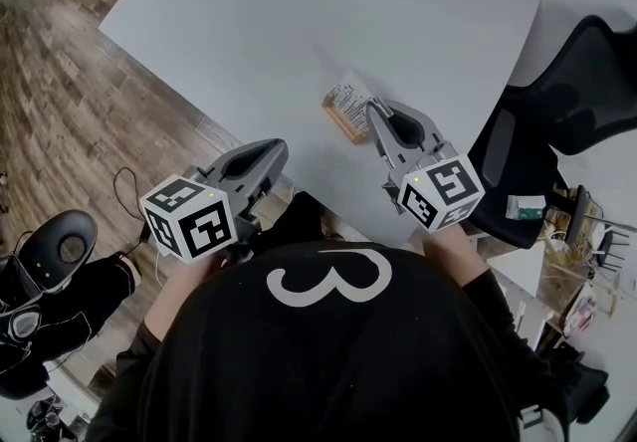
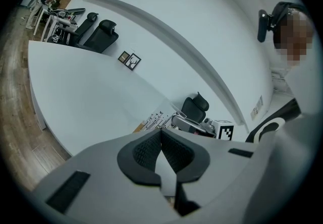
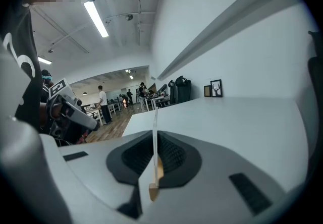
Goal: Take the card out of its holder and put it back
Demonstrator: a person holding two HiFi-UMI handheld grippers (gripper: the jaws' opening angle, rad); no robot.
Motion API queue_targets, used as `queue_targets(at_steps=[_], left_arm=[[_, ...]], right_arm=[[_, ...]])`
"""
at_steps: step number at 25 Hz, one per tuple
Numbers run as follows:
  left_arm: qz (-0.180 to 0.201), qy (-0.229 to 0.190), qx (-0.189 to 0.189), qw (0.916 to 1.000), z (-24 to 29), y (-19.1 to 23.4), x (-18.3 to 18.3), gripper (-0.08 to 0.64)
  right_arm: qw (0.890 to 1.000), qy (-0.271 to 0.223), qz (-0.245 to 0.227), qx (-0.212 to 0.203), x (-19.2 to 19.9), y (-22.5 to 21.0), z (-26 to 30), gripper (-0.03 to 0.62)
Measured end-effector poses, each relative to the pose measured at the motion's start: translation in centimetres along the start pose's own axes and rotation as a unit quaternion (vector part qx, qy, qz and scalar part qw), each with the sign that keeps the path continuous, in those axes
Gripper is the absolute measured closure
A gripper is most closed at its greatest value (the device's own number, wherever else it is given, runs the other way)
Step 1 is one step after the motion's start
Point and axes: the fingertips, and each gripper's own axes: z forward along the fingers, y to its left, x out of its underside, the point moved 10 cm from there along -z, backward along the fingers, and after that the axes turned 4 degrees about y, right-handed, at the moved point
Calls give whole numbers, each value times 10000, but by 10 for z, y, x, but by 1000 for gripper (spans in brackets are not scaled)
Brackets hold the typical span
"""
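A white printed card (image 1: 350, 92) stands in a small wooden holder (image 1: 339, 119) near the front edge of the white table (image 1: 299, 12). My right gripper (image 1: 375, 111) reaches it from the right. In the right gripper view the card (image 3: 154, 132) runs edge-on between the pads, which press on it, and a bit of the wooden holder (image 3: 158, 170) shows below. My left gripper (image 1: 277, 147) hovers at the table's front edge, left of the holder, shut with nothing in it. From the left gripper (image 2: 161, 132) view, the card (image 2: 154, 119) and the right gripper (image 2: 199, 126) lie ahead.
A black office chair (image 1: 572, 92) stands right of the table, with cluttered desks behind it. Wooden floor (image 1: 90, 102) lies to the left, with a cable and black equipment (image 1: 50, 261) on it. The person's black-clad body fills the bottom of the head view.
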Motion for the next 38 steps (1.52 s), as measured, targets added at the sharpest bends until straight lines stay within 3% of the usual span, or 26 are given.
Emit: queue_targets(at_steps=[18, 22, 29, 34, 38], left_arm=[[-65, -92, -138, 9998, -8, -15, 18, 547], [-3, -157, -144, 9998, -16, -22, 19, 546], [229, -394, -127, 9989, -33, -48, 20, 547], [442, -555, 27, 9975, -35, -88, 37, 546], [668, -674, 229, 9952, -40, -120, 52, 547]], right_arm=[[9995, 231, -35, -205, 27, -3, 6, 563], [9997, 135, 57, -183, 22, -1, 0, 500], [9995, -310, 111, -12, 10, 10, -48, 466], [9977, -535, 293, -300, 8, 29, -106, 466], [9964, -504, 159, -661, 4, 57, -148, 466]])
